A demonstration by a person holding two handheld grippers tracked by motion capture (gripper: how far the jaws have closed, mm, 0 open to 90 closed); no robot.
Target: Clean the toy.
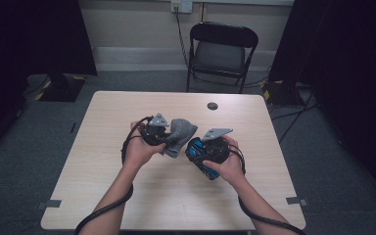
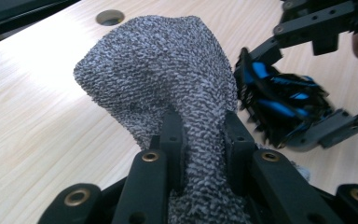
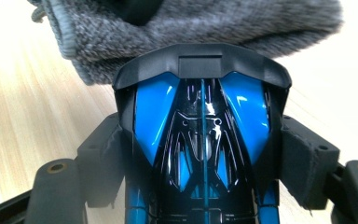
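Cloth, grey and nubbly, is pinched in the left tongs, whose jaws clamp its lower end while the rest billows up and forward above the bench. Just beside it, the right tongs are clamped on a blue and black toy car, one jaw against each flank. In the right gripper view the car's dark end sits just under the cloth, close enough that I cannot tell whether they touch. Both are held above the middle of the bench, a pale wood top with a round cable hole near its far edge. Beyond it stands a black folding chair on grey carpet, against a light wall with dark curtains at either side.
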